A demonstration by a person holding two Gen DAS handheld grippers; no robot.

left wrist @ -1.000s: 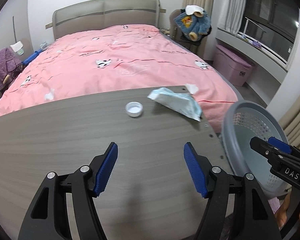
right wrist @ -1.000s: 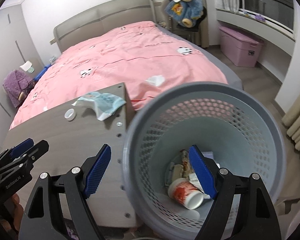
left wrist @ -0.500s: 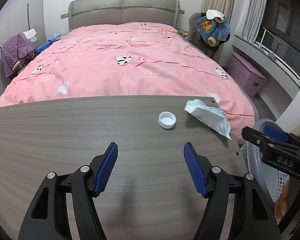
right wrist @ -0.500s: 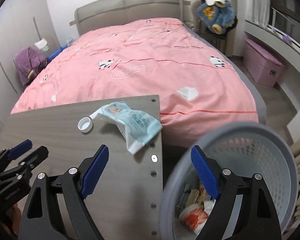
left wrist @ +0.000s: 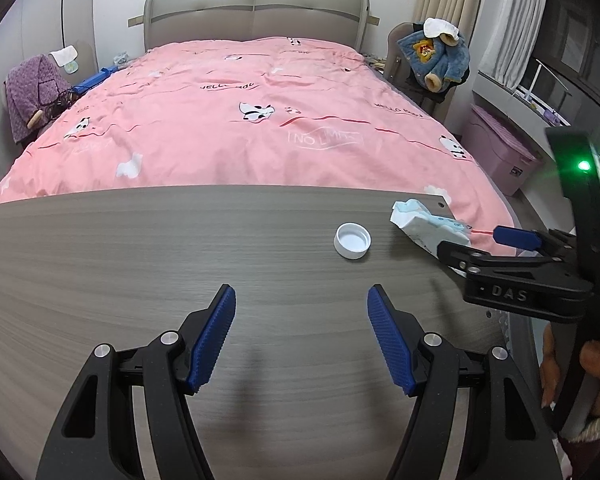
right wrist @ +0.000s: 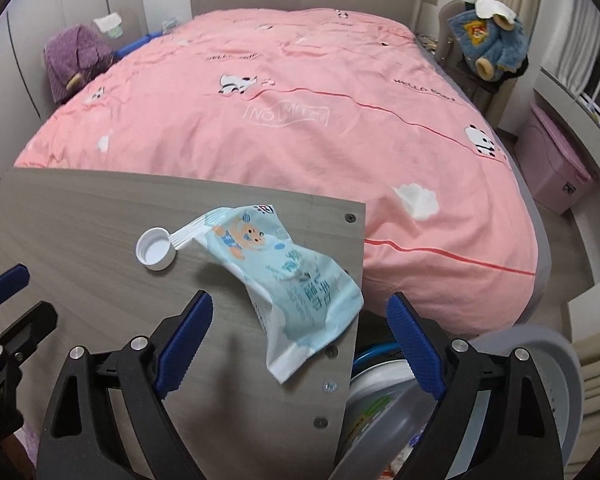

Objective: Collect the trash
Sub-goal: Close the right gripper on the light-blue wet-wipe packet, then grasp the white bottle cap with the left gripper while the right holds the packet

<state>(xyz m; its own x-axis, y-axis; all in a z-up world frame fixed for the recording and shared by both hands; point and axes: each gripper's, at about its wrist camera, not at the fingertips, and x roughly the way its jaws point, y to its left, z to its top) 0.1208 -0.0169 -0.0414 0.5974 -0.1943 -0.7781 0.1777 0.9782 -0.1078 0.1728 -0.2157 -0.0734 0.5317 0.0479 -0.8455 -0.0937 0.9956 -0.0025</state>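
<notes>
Right wrist view: right hand-held gripper hovers spread above the wrapper; left hand-held gripper likewise spread.

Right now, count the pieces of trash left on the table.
2: a white cap and, touching its right side, a blue wrapper at the table's right edge.

Pink duvet bed, blue jacket on chair, purple storage box.
</notes>
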